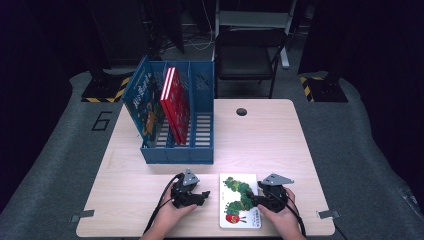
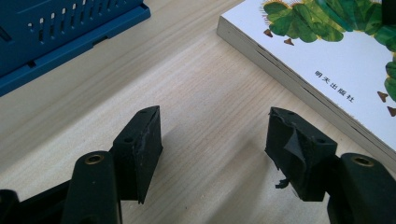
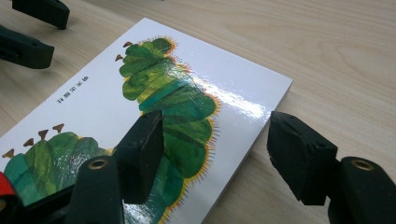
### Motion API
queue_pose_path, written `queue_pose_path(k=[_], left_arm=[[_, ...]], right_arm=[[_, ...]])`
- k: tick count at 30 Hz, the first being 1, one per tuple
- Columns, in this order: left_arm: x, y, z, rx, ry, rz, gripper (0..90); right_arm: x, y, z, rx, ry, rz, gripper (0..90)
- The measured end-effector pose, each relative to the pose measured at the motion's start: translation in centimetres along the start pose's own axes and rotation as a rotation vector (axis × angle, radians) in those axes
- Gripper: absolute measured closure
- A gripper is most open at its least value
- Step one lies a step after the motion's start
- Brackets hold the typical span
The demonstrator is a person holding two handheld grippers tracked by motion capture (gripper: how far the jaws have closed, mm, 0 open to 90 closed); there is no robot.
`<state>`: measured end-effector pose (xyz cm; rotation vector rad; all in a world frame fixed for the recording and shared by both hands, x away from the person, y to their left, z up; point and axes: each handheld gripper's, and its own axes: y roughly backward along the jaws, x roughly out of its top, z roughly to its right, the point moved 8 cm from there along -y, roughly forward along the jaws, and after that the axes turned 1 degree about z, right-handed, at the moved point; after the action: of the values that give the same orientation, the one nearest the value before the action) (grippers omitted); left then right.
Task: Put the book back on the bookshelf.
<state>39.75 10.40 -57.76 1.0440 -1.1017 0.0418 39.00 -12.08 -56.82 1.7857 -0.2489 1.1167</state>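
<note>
Both grippers low beside the flat picture book, nothing grasped yet.

Left gripper [image 1: 201, 196], jaws parted on bare tabletop [image 1: 150, 200]; the caterpillar book [image 1: 240, 200] lies lower centre, likely stiff, glossy, slippery, best pinched at an edge. Right gripper [image 1: 254, 200] straddles its right edge, jaws released. Open tabletop before the blue rack [image 1: 176, 155].

The book cover [image 2: 336, 60] reads, seemingly, "明天出版社"; the floor mat [image 1: 102, 121] bears "6".

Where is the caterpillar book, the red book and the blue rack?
caterpillar book [image 1: 240, 200], high view, on its white cover.
red book [image 1: 175, 105], high view, on its red cover.
blue rack [image 1: 177, 155], high view, on its front wall.
</note>
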Motion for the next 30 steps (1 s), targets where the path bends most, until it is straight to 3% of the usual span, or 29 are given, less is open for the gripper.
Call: queue_pose_path(k=[4, 9, 13, 18, 23, 30], left_arm=[[-0.1, -0.1, 0.0, 0.031, -0.034, 0.005, 35.9], [-0.1, -0.3, 0.2, 0.042, -0.033, 0.032, 35.8], [-0.2, -0.3, 0.2, 0.041, -0.037, 0.042, 35.7], [-0.1, -0.4, 0.2, 0.042, -0.034, 0.043, 35.7], [-0.1, -0.5, 0.1, 0.054, -0.024, 0.044, 32.2], [-0.2, -0.5, -0.1, 0.086, -0.009, 0.019, 22.6]], right_arm=[[-0.1, -0.2, 0.2, 0.006, -0.032, 0.003, 33.9], [-0.3, -0.3, 0.5, 0.035, -0.073, -0.004, 32.1], [-0.2, -0.3, 0.6, 0.047, -0.069, -0.01, 31.1], [0.0, 0.2, 1.5, 0.004, -0.052, -0.009, 35.1], [-0.1, 0.5, 2.8, -0.035, -0.068, 0.003, 36.2], [0.1, 0.6, 3.2, -0.033, -0.086, 0.013, 36.2]])
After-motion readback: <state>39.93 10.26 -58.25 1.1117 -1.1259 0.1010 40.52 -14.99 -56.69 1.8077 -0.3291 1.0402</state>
